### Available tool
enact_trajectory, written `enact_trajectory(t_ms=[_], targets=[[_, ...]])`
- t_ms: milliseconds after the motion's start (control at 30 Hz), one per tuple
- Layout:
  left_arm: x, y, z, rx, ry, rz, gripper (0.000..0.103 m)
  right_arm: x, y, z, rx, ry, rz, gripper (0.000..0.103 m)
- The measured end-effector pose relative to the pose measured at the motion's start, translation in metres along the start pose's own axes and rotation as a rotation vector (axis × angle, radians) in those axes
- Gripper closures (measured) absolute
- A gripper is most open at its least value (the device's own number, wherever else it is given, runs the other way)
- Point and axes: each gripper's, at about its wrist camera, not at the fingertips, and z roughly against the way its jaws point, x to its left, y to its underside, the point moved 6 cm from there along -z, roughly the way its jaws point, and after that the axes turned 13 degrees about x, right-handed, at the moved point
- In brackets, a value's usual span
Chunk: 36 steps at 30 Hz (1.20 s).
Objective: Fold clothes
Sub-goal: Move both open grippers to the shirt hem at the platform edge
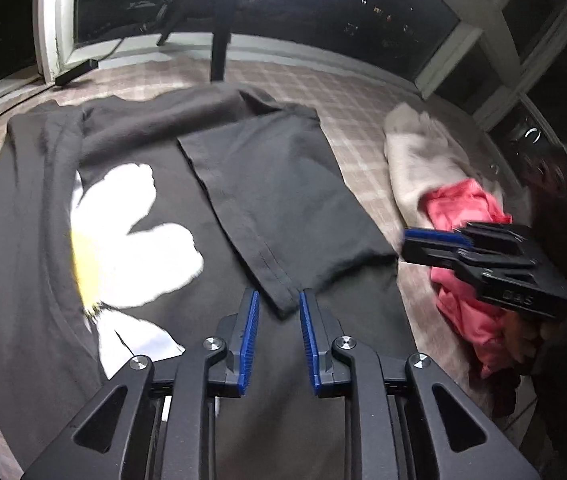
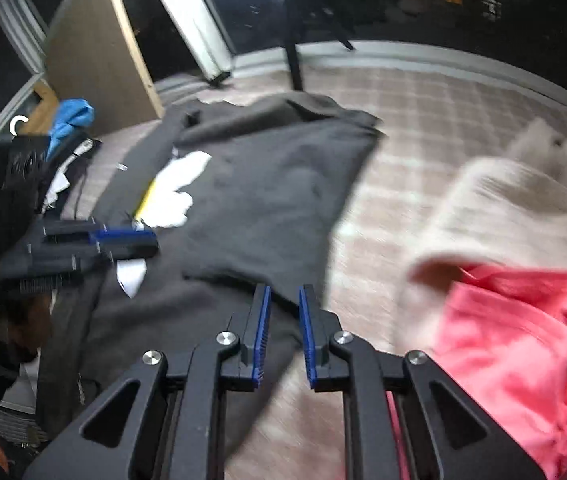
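Note:
A black T-shirt [image 1: 155,132] with a white and yellow daisy print [image 1: 131,232] lies spread on a checked bed cover [image 1: 363,120]. Its right side is folded over the middle as a flap [image 1: 279,192]. My left gripper [image 1: 279,294] hangs just above the flap's near corner, blue pads slightly apart, and the corner shows in the gap without being pinched. My right gripper [image 2: 284,290] hovers over the shirt's [image 2: 267,200] right edge, also narrowly open and holding nothing. Each gripper shows side-on in the other view: right gripper [image 1: 407,246], left gripper [image 2: 153,242].
A beige garment [image 1: 419,160] and a pink one [image 1: 463,208] are heaped right of the shirt. A black stand leg [image 1: 219,40] rises at the bed's far edge before dark windows. A leaning board [image 2: 95,52] and a blue cloth [image 2: 73,114] stand at the left.

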Motion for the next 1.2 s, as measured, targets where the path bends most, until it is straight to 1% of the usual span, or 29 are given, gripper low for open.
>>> enact_trajectory(t_ms=[33, 100, 133, 167, 267, 333, 400, 467, 567, 633, 667, 700, 733, 767, 800, 900, 967, 1033, 1100, 1133, 1200], targets=[[-0.003, 0.004, -0.002, 0.010, 0.000, -0.006, 0.082, 0.000, 0.001, -0.008, 0.024, -0.005, -0.008, 0.088], [-0.006, 0.011, 0.003, 0.006, -0.005, -0.016, 0.082, 0.001, 0.003, -0.024, 0.073, -0.014, -0.023, 0.088], [-0.007, 0.016, 0.011, -0.006, -0.004, -0.022, 0.082, 0.002, 0.004, -0.027, 0.086, -0.017, -0.030, 0.088], [-0.006, 0.020, 0.019, -0.016, -0.002, -0.026, 0.082, 0.002, 0.007, -0.018, 0.071, -0.021, -0.036, 0.088], [-0.004, 0.036, 0.050, -0.049, -0.013, -0.029, 0.079, 0.000, 0.026, 0.033, -0.006, -0.038, -0.073, 0.088], [-0.003, 0.050, 0.071, -0.068, -0.025, -0.028, 0.078, -0.004, 0.042, 0.075, -0.059, -0.028, -0.100, 0.088], [-0.005, 0.072, 0.096, -0.093, -0.033, -0.039, 0.077, -0.007, 0.060, 0.119, -0.112, -0.013, -0.129, 0.088], [-0.009, 0.095, 0.115, -0.108, -0.056, -0.055, 0.072, -0.006, 0.088, 0.170, -0.166, 0.005, -0.170, 0.088], [-0.024, 0.135, 0.134, -0.117, -0.075, -0.104, 0.072, -0.001, 0.136, 0.238, -0.247, 0.032, -0.220, 0.087], [-0.035, 0.163, 0.142, -0.121, -0.085, -0.133, 0.072, 0.005, 0.172, 0.282, -0.302, 0.046, -0.246, 0.081], [-0.041, 0.177, 0.146, -0.122, -0.091, -0.147, 0.071, 0.010, 0.190, 0.297, -0.319, 0.050, -0.254, 0.074], [-0.047, 0.192, 0.150, -0.124, -0.095, -0.161, 0.071, 0.018, 0.209, 0.301, -0.314, 0.046, -0.254, 0.070], [-0.055, 0.211, 0.148, -0.116, -0.080, -0.161, 0.071, 0.026, 0.227, 0.304, -0.309, 0.043, -0.254, 0.070], [-0.062, 0.223, 0.144, -0.107, -0.061, -0.164, 0.071, 0.034, 0.246, 0.302, -0.296, 0.035, -0.256, 0.070], [-0.071, 0.238, 0.137, -0.087, -0.037, -0.173, 0.071, 0.046, 0.265, 0.285, -0.261, 0.014, -0.260, 0.070], [-0.098, 0.278, 0.106, -0.017, -0.012, -0.214, 0.071, 0.083, 0.312, 0.212, -0.137, -0.031, -0.251, 0.070], [-0.116, 0.300, 0.086, 0.024, 0.002, -0.246, 0.071, 0.109, 0.336, 0.161, -0.055, -0.037, -0.208, 0.070], [-0.131, 0.317, 0.069, 0.042, -0.009, -0.293, 0.071, 0.129, 0.352, 0.123, -0.003, 0.003, -0.151, 0.070], [-0.139, 0.332, 0.052, 0.077, -0.057, -0.328, 0.071, 0.138, 0.360, 0.099, 0.013, 0.061, -0.109, 0.070], [-0.141, 0.339, 0.046, 0.092, -0.067, -0.346, 0.071, 0.141, 0.363, 0.088, 0.023, 0.082, -0.097, 0.070], [-0.141, 0.351, 0.036, 0.115, -0.101, -0.370, 0.071, 0.144, 0.363, 0.074, 0.025, 0.098, -0.076, 0.070]])
